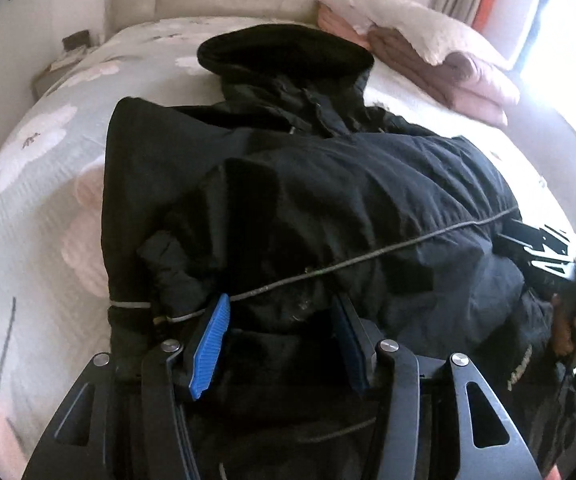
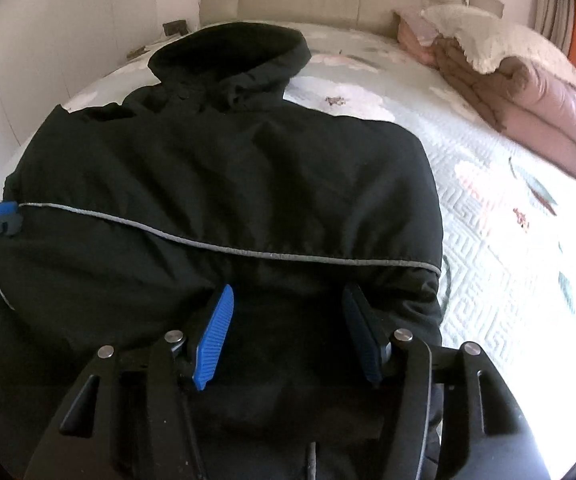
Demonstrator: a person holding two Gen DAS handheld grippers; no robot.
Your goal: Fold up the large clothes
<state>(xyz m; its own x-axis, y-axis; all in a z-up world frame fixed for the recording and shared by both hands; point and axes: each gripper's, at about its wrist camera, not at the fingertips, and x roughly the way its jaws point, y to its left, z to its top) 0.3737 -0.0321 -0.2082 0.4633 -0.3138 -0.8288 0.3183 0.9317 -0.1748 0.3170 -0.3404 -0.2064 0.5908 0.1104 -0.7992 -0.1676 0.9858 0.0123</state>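
On the bed [image 1: 28,184], your black hooded jacket [image 1: 328,184] lies spread with sleeves folded inward, hood toward the headboard. Left gripper [image 1: 280,340] stands spread over the hem, gripping nothing. Right gripper [image 2: 288,332] likewise stands spread at the hem. Judged step: bottom-up fold. You must next pinch both hem corners evenly.
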